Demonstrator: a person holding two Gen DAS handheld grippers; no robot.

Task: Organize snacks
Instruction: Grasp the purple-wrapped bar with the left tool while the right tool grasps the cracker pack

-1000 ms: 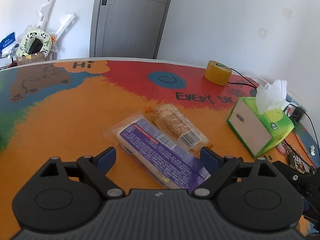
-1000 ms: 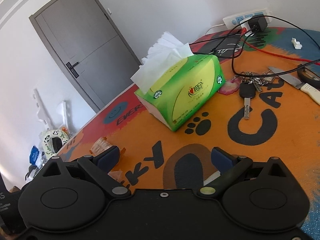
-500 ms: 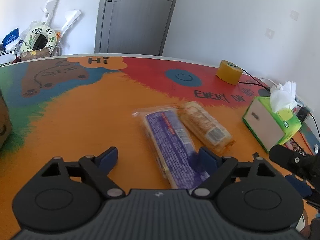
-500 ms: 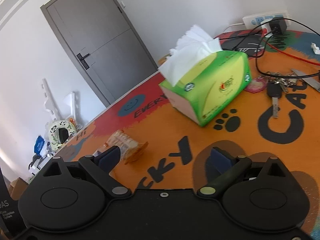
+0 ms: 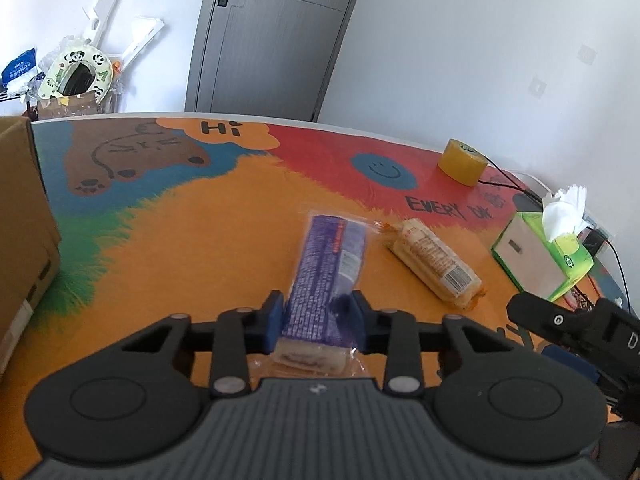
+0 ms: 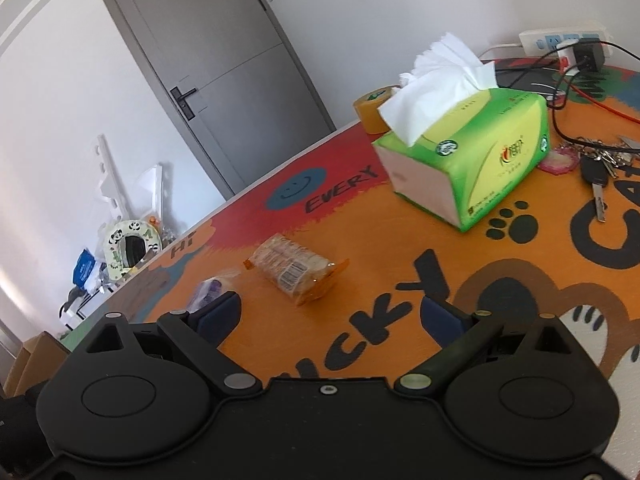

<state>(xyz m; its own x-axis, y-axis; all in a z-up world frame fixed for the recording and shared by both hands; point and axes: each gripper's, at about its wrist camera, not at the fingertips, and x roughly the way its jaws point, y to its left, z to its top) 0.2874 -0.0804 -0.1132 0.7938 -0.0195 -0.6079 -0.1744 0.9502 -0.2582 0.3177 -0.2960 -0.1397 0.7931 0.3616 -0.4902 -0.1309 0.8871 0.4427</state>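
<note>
So our left gripper [image 5: 316, 314] has just closed, pinching the purple snack pack's [image 5: 328, 264] near end on the table [image 5: 180, 240]; right gripper [image 6: 330, 312] spread, empty. Slick wrapper might slip when we lift.

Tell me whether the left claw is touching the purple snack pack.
Touching. The left wrist view shows the left claw having just closed, both blue pads pressed against the sides of the purple snack pack.
</note>
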